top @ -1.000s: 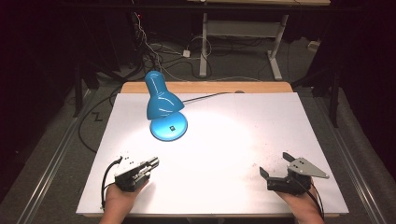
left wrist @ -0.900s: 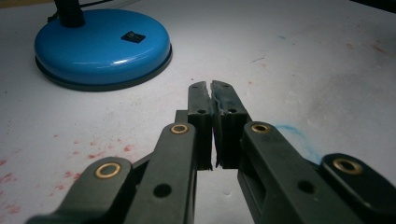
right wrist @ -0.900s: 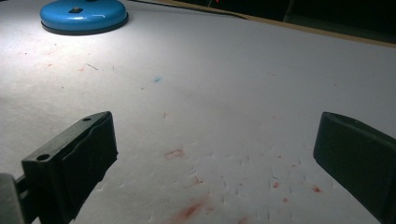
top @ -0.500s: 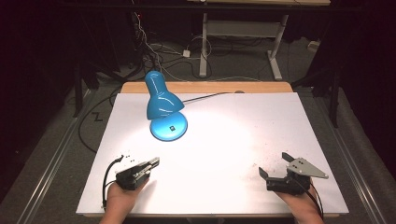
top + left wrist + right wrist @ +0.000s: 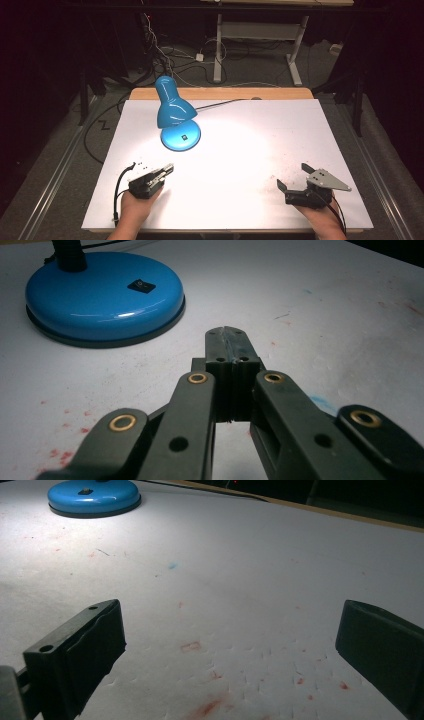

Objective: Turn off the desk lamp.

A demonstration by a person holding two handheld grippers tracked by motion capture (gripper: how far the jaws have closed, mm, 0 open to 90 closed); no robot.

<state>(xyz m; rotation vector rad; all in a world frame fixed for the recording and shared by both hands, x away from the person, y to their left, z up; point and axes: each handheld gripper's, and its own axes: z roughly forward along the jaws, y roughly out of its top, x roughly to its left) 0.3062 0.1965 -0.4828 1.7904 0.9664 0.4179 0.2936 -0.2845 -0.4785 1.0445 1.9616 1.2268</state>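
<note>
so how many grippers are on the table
2: the left gripper sits near the front left of the table, jaws shut and empty; the right gripper near the front right, jaws open.

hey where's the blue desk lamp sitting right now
In the high view the blue desk lamp stands on the white table, left of centre toward the far edge. It is ahead of the left gripper, apart from it, with its switch facing the person.

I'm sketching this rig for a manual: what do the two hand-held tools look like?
Both are black. The left tool has two flat-faced jaws on linkage arms with brass-coloured pivot rivets, and a black cable loops from its back. The right tool has blocky black jaws, a grey three-cornered plate on top and a trailing cable. The forearms show no sleeves.
</note>
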